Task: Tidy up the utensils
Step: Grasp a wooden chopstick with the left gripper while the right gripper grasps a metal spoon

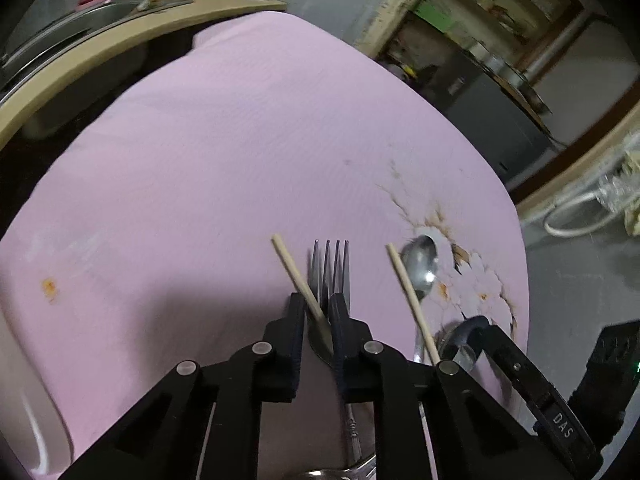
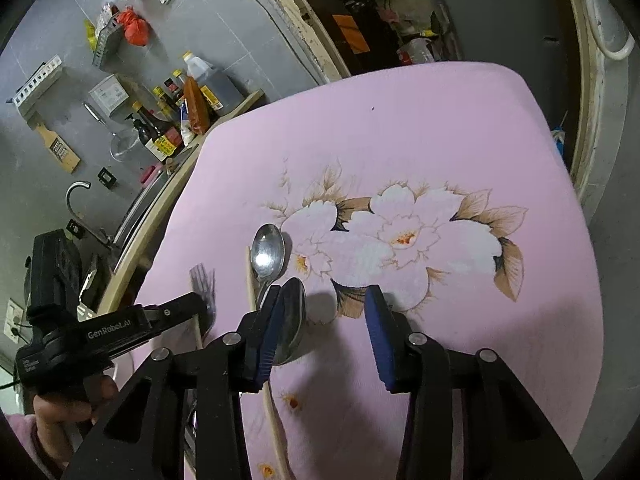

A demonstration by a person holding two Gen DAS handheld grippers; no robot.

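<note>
On the pink flowered cloth (image 1: 200, 160) lie a steel fork (image 1: 334, 268), two wooden chopsticks and two steel spoons. My left gripper (image 1: 318, 306) is shut on one chopstick (image 1: 288, 256), right over the fork. The second chopstick (image 1: 408, 296) lies to its right, beside a spoon (image 1: 420, 266). In the right wrist view my right gripper (image 2: 328, 304) is open and empty above the cloth (image 2: 400, 140). A spoon (image 2: 294, 320) lies against its left finger (image 2: 276, 320). The other spoon (image 2: 268, 252) and a chopstick (image 2: 251, 280) lie just beyond, the blurred fork (image 2: 202, 280) further left.
A wooden counter edge (image 1: 80, 52) with a sink runs along the cloth's left side. Sauce bottles (image 2: 160, 128) stand at the counter's far end. A doorway and shelves (image 1: 500, 40) lie beyond the far right. The left gripper's body (image 2: 100, 332) shows at the left of the right wrist view.
</note>
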